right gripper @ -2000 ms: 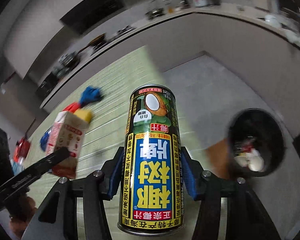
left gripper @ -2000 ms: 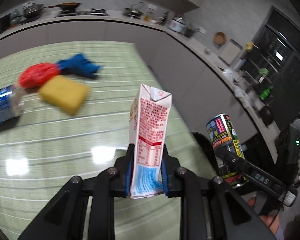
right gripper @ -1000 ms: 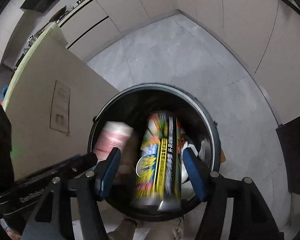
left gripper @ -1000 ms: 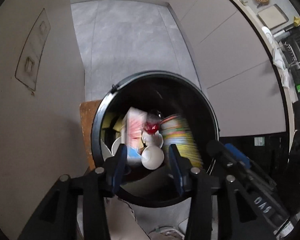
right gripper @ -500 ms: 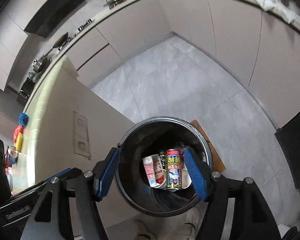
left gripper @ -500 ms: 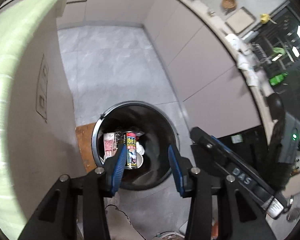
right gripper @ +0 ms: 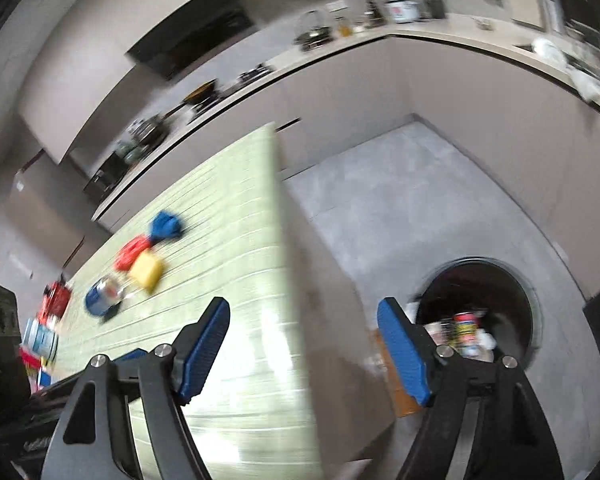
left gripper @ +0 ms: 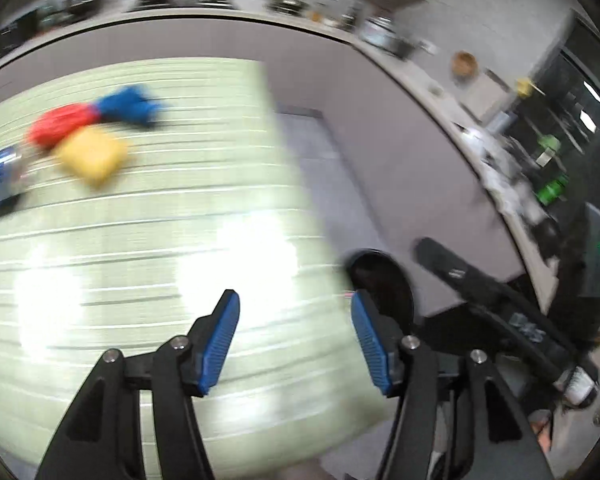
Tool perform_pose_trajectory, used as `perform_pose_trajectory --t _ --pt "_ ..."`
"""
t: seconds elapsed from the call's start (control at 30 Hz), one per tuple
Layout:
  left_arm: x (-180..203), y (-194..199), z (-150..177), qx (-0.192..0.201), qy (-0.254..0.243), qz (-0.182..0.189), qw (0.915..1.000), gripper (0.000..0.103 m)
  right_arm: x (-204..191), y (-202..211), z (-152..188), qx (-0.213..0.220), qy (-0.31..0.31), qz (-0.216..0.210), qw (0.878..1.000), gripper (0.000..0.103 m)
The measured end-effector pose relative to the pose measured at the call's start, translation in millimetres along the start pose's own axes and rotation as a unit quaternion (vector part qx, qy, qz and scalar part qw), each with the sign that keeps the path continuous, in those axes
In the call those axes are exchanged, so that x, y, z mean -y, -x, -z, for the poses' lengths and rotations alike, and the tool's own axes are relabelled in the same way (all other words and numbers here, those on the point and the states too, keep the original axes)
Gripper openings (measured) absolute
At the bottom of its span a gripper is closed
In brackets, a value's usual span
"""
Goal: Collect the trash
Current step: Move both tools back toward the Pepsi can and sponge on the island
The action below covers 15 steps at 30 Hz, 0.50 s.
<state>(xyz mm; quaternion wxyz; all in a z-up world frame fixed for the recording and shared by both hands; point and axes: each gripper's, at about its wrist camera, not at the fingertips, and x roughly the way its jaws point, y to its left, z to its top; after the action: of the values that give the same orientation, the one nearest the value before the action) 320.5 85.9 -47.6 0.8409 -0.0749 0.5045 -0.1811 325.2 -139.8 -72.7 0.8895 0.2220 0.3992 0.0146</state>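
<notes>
A pale green striped table (right gripper: 236,280) ends at a straight edge above grey floor tiles (right gripper: 420,208). Beyond the table's far edge a long kitchen counter (right gripper: 440,36) curves along beige cabinet fronts (right gripper: 480,92), carrying blurred pots, what looks like a rice cooker (right gripper: 399,6) and a pan (right gripper: 204,90). A dark range hood (right gripper: 192,40) hangs above.

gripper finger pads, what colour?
Blue, ribbed pads on black fingers, clearest in the right wrist view.

Pale green striped table (left gripper: 148,240), yellow sponge (left gripper: 90,156), blue-padded black claws (left gripper: 294,340).
</notes>
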Motion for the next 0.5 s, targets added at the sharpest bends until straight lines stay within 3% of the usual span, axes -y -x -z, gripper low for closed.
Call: perform_pose_trajectory --t 0.23,0.5 --pt "-140.2 35.6 2.1 0.024 0.069 -0.096 0.9927 0.059 -116.1 -51.7 37.8 -0.035 0.038 -0.043 0.998 0.079" --pt "-221.5 43.5 -9.5 0.034 0.136 -0.132 0.9812 0.059 -185.7 -94.9 39.6 -0.062 0.096 -0.052 0.992 0.079"
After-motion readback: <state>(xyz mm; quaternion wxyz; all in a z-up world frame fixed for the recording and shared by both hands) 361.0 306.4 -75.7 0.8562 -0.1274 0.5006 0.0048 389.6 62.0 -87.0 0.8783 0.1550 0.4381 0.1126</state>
